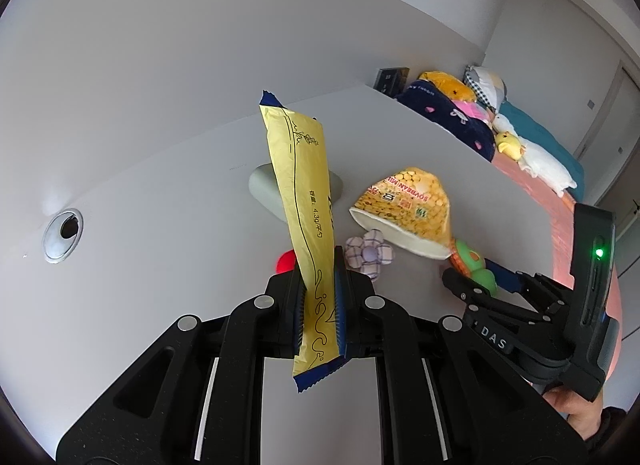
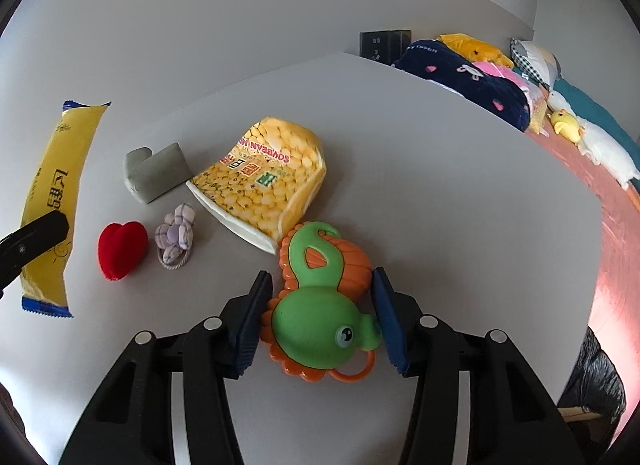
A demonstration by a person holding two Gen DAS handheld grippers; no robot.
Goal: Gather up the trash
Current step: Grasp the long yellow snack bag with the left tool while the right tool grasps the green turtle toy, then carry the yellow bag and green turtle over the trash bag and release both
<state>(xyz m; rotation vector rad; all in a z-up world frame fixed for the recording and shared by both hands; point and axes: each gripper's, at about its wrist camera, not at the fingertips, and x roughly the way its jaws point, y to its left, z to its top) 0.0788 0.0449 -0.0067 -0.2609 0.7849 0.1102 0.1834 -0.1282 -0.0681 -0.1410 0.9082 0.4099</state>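
My left gripper (image 1: 318, 265) is shut on a long yellow wrapper (image 1: 300, 185) with blue serrated ends, holding it upright above the white table (image 1: 140, 265). The right wrist view shows that wrapper (image 2: 56, 169) at far left, with one left finger (image 2: 36, 241) across it. My right gripper (image 2: 322, 275) is down at the table, its blue pads against both sides of a green and orange plastic toy (image 2: 320, 321). An open yellow soybean bag (image 2: 268, 173) lies on its side just beyond the toy, touching it. The left wrist view shows the right gripper (image 1: 476, 277) at right, held by a hand.
A red heart (image 2: 120, 249), a checked fabric flower (image 2: 176, 233) and a grey block (image 2: 156, 173) lie left of the bag. A cable hole (image 1: 64, 235) is at far left. A bed with plush toys (image 2: 560, 125) runs along the table's right edge; a black bag (image 2: 596, 377) sits below.
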